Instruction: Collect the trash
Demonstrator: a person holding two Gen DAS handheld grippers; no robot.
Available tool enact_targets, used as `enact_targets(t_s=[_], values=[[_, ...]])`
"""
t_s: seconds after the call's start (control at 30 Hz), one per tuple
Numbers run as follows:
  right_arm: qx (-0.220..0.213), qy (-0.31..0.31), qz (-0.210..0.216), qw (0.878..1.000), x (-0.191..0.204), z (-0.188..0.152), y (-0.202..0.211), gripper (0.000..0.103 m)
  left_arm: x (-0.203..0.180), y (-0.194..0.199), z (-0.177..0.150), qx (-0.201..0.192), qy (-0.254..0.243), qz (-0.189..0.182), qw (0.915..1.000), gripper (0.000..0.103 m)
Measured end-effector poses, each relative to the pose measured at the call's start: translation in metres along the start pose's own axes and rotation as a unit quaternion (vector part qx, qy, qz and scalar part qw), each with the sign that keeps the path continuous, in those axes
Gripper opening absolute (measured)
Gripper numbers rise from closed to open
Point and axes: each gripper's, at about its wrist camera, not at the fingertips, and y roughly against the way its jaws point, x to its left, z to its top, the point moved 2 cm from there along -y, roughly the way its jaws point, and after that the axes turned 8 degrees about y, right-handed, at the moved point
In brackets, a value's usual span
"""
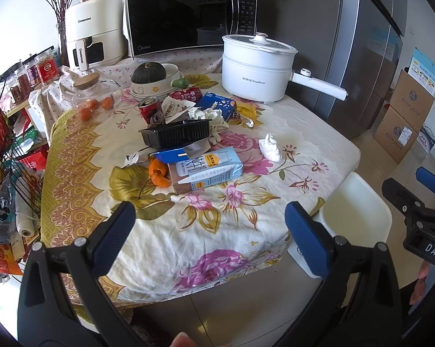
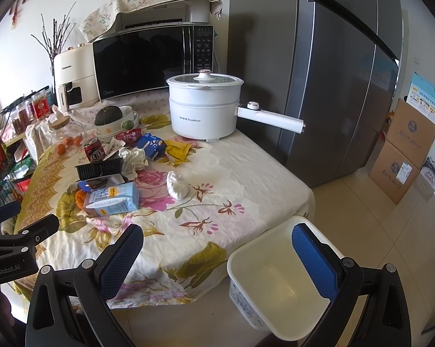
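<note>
At about nine o'clock on the floral-clothed surface (image 1: 165, 231) stands a glass jar (image 1: 94, 98) with a wooden lid and small oranges inside, and just right of it a red drink can (image 1: 151, 111) stands upright. Toward the centre the trash gathers: a black plastic tray (image 1: 175, 134) with crumpled wrappers behind it, an orange peel (image 1: 158, 173) at its seven o'clock, and a light-blue milk carton (image 1: 207, 170) lying on its side, touching the peel. A blue snack box (image 1: 217, 102) and a yellow wrapper (image 1: 247, 111) lie at twelve o'clock of the tray, near a white electric pot (image 1: 257, 69) with a glass lid. A wadded white tissue (image 1: 270, 147) sits alone at three o'clock of the carton, apart from the pile. The left tool (image 1: 210, 235) hangs above the near edge of the surface, its blue-padded jaws spread wide with nothing between them. At five o'clock, on the floor against the surface's corner, sits a cream waste bin (image 2: 278, 283), nothing visible inside. The right tool (image 2: 217, 257) hovers over the near corner and the bin's rim, its jaws likewise spread wide and holding nothing.
</note>
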Motion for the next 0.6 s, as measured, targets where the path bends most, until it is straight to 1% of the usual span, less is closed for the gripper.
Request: enact_targets(t_s=[0.27, 0.6], values=[[0.001, 0.0, 0.0, 1.0, -0.0006, 0.0009, 0.0, 0.103, 0.0005, 0.0003, -0.0003, 0.0, -0.001, 0.0, 1.0, 0.102], [0.011, 0.002, 0.004, 1.0, 0.0039, -0.0068, -0.0031, 0.103, 0.0033, 0.0009, -0.0005, -0.001, -0.007, 0.004, 1.0, 0.102]])
